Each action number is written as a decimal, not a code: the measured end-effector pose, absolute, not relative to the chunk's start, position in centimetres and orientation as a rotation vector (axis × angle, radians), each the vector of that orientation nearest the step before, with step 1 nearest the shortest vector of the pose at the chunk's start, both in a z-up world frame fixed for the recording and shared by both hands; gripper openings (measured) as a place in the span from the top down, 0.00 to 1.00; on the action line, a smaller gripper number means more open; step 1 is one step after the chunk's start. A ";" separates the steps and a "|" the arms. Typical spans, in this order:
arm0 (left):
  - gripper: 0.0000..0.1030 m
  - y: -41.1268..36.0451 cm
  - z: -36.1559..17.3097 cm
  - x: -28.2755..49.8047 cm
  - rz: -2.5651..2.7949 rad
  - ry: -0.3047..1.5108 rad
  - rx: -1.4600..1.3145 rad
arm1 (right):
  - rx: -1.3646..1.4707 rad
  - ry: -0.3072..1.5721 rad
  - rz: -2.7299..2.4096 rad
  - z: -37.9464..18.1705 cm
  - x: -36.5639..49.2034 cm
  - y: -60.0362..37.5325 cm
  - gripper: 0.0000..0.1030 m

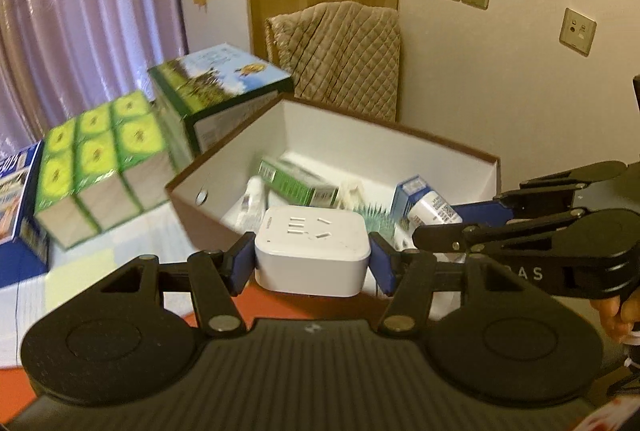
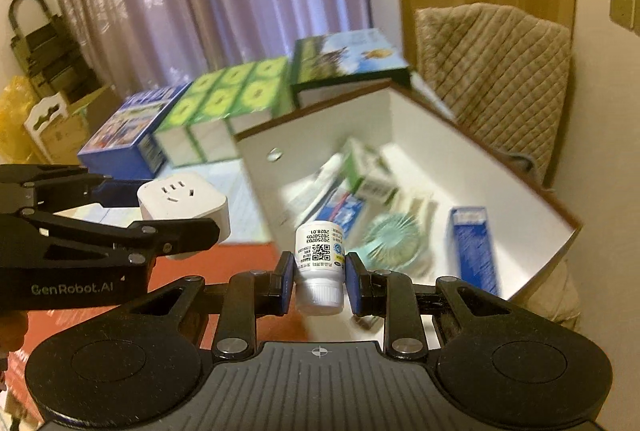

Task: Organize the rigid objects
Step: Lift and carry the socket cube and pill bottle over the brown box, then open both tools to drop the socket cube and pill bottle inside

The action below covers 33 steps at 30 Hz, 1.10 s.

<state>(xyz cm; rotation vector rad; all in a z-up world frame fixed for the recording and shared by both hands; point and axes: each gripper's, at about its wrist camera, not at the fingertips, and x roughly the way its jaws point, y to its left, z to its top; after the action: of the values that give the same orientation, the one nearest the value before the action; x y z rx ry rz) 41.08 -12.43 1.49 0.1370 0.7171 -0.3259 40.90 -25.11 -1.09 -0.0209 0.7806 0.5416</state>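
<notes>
— What have I got in the left gripper (image 1: pixel 312 257)?

— Your blue pads are clamped on the sides of a white socket adapter (image 1: pixel 311 251), held just in front of the brown-rimmed box (image 1: pixel 224 147) with its holes facing up.

— And my right gripper (image 2: pixel 318 281)?

— Pinched together on a small white bottle (image 2: pixel 320 263), cap toward the camera, label with a square code facing us. It hangs over the box's near edge.

— What's in the box?

— A green carton (image 1: pixel 296 183), a blue carton (image 2: pixel 474 251), a pale green comb-like thing (image 2: pixel 396 239) and a tube — blurred, I can't tell more. Behind it on the table stand a green-and-yellow pack (image 1: pixel 100 159) and a landscape-printed box (image 1: pixel 216 91).
</notes>
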 end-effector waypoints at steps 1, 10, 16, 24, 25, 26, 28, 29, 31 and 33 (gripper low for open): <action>0.47 -12.9 1.5 41.7 -0.328 0.714 0.139 | -0.018 0.776 0.536 -0.9 41.7 -25.5 0.77; 0.47 -15.8 0.0 48.1 -0.298 0.749 0.160 | -0.031 0.774 0.508 -1.4 48.2 -27.5 0.77; 0.47 -16.2 -2.5 52.3 -0.242 0.805 0.188 | -0.050 0.801 0.489 -3.2 52.2 -27.9 0.77; 0.47 -15.8 -5.5 56.1 -0.195 0.887 0.200 | -0.088 0.861 0.472 -6.1 56.7 -27.4 0.77; 0.47 -15.8 -5.8 56.4 -0.192 0.898 0.198 | -0.091 0.870 0.470 -6.5 57.1 -27.3 0.77; 0.47 -15.8 -6.1 56.8 -0.192 0.908 0.195 | -0.093 0.877 0.468 -6.9 57.5 -27.2 0.77; 0.46 -15.9 -6.6 57.4 -0.189 0.924 0.198 | -0.098 0.889 0.463 -7.4 58.1 -27.1 0.77; 0.46 -15.9 -6.8 57.6 -0.186 0.929 0.202 | -0.100 0.893 0.461 -7.6 58.3 -27.2 0.77; 0.46 -16.0 -7.3 58.0 -0.181 0.943 0.206 | -0.103 0.900 0.458 -8.0 58.8 -27.2 0.77; 0.46 -16.0 -7.6 58.3 -0.182 0.954 0.205 | -0.107 0.904 0.454 -8.2 59.1 -27.2 0.77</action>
<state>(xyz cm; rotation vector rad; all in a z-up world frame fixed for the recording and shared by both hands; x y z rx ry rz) 58.29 -16.03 -7.65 0.2050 0.9536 -0.1820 59.14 -27.21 -8.23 -0.1066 0.9037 0.4540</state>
